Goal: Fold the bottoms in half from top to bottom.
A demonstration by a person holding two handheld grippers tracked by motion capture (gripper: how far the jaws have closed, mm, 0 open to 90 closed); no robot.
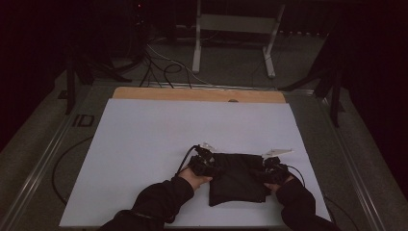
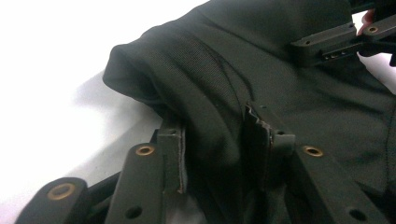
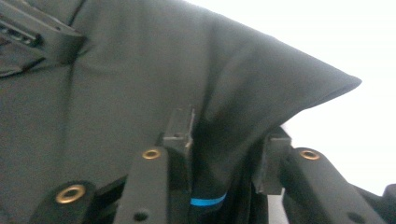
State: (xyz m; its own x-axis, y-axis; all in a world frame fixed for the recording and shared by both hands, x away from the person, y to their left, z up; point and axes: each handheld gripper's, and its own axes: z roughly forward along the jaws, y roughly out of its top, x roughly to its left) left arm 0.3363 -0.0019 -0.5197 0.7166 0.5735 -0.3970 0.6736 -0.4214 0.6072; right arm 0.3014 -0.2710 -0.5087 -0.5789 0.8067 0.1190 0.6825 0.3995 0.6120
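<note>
A folded black cloth lies near the front edge of a white sheet covering the table. The left tongs pinch a raised fold at the cloth's left edge, jaws closed on the fabric. The right tongs grip a bunched fold at its right edge the same way. The fabric is matte, finely woven, with soft rounded creases. Left of and beyond the cloth, the sheet lies bare. Past the sheet's far edge, a wooden strip shows.
</note>
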